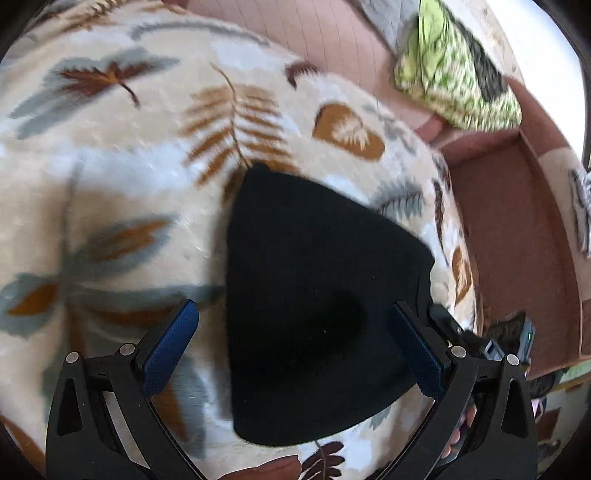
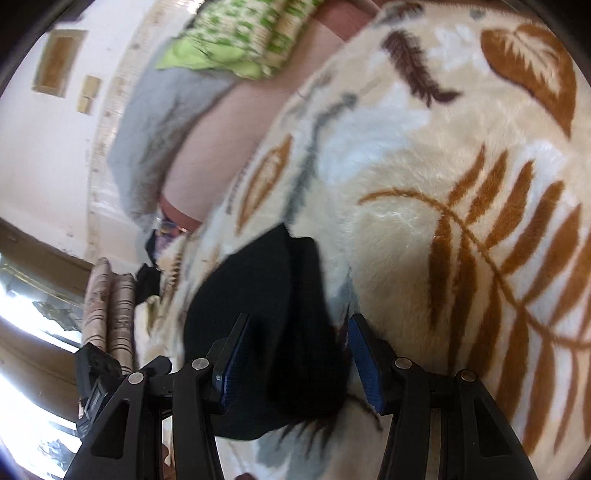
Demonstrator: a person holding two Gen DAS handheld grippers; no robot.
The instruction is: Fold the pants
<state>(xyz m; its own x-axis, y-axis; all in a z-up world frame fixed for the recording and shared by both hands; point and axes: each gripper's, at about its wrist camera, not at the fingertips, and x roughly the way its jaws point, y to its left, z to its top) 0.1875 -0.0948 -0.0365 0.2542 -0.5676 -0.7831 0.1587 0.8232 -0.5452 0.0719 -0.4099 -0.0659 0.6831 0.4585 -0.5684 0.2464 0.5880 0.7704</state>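
Note:
The black pants [image 1: 314, 295] lie folded into a compact bundle on a cream leaf-patterned blanket [image 1: 110, 166]. My left gripper [image 1: 293, 332] is open above the bundle, its blue pads [image 1: 173, 347] wide apart on either side of it, not clamping it. In the right wrist view the pants [image 2: 273, 325] lie just ahead of my right gripper [image 2: 299, 350], which is open with the cloth's near end between its blue pads [image 2: 364, 362]. The blanket [image 2: 443, 184] fills the right of that view. I cannot tell whether either pad touches the cloth.
A green patterned pillow [image 1: 458, 74] and a grey cloth [image 2: 162, 129] lie on the pink sheet [image 1: 332, 33] beyond the blanket. A brown bed frame [image 1: 517, 240] runs along the right. The other gripper [image 1: 509, 343] shows at the blanket's edge.

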